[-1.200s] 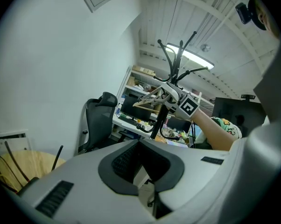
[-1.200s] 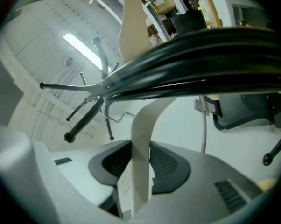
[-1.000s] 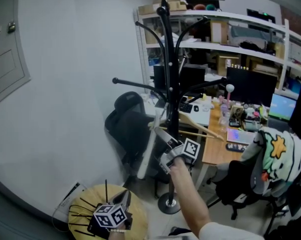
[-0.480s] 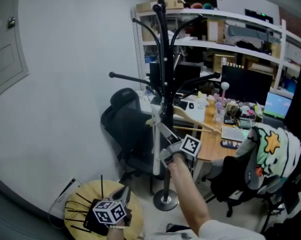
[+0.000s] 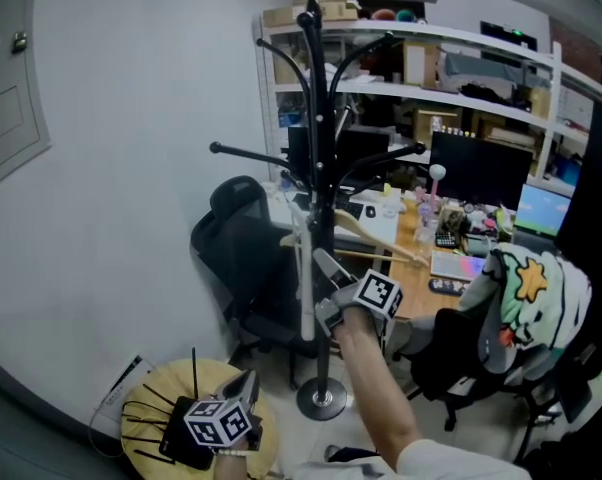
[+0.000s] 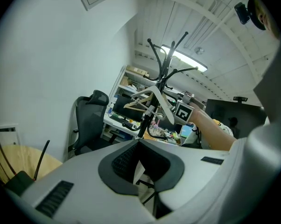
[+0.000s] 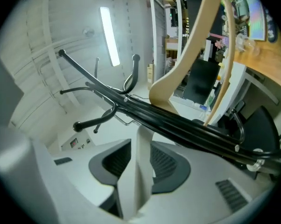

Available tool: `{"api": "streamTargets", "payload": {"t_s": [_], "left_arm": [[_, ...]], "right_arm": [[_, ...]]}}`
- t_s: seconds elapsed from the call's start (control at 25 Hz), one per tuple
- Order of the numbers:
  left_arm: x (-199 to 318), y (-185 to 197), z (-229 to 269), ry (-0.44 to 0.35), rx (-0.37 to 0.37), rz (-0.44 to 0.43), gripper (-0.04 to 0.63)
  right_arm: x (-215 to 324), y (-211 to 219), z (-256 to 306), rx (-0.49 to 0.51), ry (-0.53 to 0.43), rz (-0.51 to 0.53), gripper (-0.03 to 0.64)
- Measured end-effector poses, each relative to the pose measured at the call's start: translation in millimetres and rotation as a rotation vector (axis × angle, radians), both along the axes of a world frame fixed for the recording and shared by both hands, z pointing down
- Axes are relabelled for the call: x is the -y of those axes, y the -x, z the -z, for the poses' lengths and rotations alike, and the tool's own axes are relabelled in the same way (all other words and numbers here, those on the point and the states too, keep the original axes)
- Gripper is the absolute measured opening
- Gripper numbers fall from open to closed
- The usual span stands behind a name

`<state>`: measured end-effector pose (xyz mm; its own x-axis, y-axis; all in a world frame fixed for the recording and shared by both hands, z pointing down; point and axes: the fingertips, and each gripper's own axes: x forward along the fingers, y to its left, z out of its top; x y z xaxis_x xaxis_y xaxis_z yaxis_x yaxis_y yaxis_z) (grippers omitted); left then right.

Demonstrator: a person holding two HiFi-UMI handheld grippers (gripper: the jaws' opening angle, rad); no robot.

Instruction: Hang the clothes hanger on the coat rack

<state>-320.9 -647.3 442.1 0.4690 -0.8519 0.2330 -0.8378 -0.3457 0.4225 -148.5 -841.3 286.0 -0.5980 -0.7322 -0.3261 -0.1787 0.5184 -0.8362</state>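
The black coat rack [image 5: 319,168] stands on a round base in front of the desk, with curved arms at the top and a straight arm sticking out to the left. My right gripper [image 5: 323,264] is raised right against the pole and shut on a white hanger arm [image 7: 143,158], with its jaws closing. A wooden hanger [image 5: 369,236] lies against the pole just above that gripper, and it looms beyond the rack pole [image 7: 187,127] in the right gripper view as a wooden hanger [image 7: 196,45]. My left gripper [image 5: 249,383] hangs low at the left, shut and holding nothing.
A round wooden stool [image 5: 151,418] with thin black rods on it sits under the left gripper. A black office chair [image 5: 236,248] stands behind the rack. A cluttered desk [image 5: 421,268], shelves and a chair draped with a patterned cloth [image 5: 526,298] fill the right side. A white wall lies to the left.
The right gripper has rolled and shifted a little along the pole with the white hanger still in it. The left gripper stays low over the stool.
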Motion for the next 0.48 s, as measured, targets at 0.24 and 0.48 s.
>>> {"api": "streamTargets", "payload": {"t_s": [0.24,0.48], "left_arm": [[-3.9,-15.1,14.0,-0.031,-0.019,-0.028,-0.002],[-5.7,-24.4,33.4,-0.081,-0.036,-0.015,-0.002]], "right_arm": [[-30.9,-19.1,8.1,-0.109,-0.046,-0.048,0.133],[-86.7,-35.6,1.3,-0.371,-0.137,-0.120,0.010]]}}
